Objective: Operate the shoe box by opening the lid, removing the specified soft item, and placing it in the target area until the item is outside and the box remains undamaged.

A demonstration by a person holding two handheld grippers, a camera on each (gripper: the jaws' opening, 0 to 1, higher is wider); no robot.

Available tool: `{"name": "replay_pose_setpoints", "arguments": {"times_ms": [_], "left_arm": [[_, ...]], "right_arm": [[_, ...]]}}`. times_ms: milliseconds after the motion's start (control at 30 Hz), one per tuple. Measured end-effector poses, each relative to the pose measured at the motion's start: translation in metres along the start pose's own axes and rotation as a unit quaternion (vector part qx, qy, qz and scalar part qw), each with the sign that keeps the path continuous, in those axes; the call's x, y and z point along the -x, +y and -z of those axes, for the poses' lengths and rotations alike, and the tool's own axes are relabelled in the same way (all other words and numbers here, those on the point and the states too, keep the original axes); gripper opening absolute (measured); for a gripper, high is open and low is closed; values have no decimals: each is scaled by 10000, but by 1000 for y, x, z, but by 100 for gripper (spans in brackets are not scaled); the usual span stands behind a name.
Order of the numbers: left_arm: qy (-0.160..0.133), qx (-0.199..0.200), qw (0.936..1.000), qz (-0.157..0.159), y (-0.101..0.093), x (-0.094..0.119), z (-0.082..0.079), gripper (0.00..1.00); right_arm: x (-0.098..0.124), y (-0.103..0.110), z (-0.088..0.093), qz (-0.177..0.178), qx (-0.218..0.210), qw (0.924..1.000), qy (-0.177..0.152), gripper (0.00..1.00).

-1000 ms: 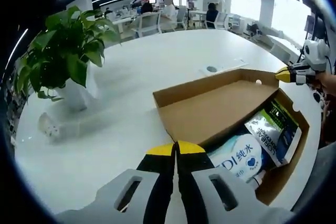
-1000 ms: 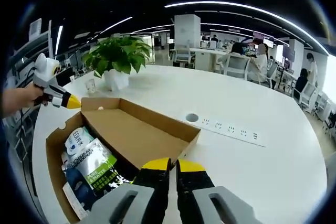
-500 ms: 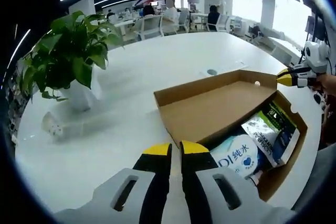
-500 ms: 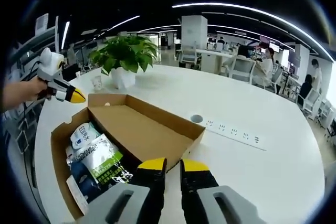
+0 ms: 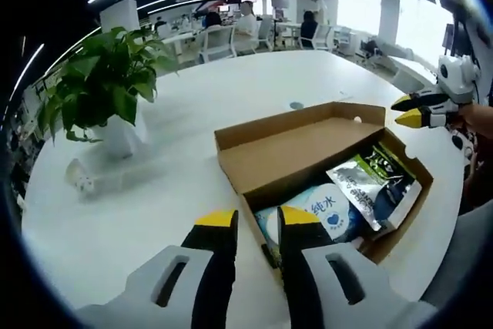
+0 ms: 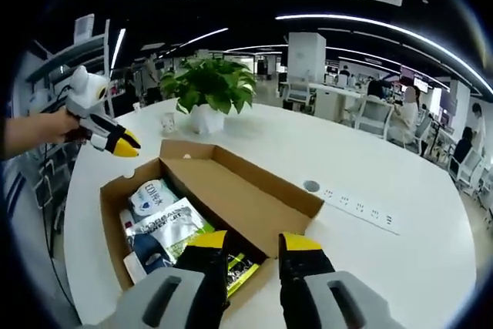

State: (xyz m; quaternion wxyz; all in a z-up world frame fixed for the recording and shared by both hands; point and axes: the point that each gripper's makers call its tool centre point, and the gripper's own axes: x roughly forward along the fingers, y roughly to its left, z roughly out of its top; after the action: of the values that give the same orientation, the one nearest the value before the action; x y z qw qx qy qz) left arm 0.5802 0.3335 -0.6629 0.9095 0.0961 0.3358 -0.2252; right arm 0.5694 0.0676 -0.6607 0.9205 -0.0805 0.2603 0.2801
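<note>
Each hand-held gripper wore black jaws capped in yellow on pale grey slotted mounts: the left hand-held gripper (image 5: pixel 248 219) and the right hand-held gripper (image 6: pixel 254 241) alike. Seen from across, each had a white rounded body.

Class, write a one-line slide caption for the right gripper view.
Open right gripper above an open shoe box of soft packs.

Materials and finish, as you see them

Your shoe box (image 5: pixel 308 161) is matt brown corrugated cardboard; the packs (image 5: pixel 362 189) inside it are glossy, crinkled plastic film. Your desk (image 5: pixel 177 190) is smooth white with a soft sheen.
</note>
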Motion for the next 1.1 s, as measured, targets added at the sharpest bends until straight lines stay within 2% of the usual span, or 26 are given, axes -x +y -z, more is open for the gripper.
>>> {"name": "replay_pose_setpoints", "arguments": {"times_ms": [367,500,800,1100], "left_arm": [[41,94,9998,185,-29,26,15,28],[55,96,9995,292,-44,32,19,30],[112,86,9987,500,-79,38,32,33],[169,68,9976,668,-100,40,35,34]], "right_arm": [[15,18,-1,-157,182,9997,-26,31],[21,21,1,-192,174,9997,-5,39],[34,27,9,-259,303,9992,12,48],[42,29,13,-330,260,9991,-33,55]]}}
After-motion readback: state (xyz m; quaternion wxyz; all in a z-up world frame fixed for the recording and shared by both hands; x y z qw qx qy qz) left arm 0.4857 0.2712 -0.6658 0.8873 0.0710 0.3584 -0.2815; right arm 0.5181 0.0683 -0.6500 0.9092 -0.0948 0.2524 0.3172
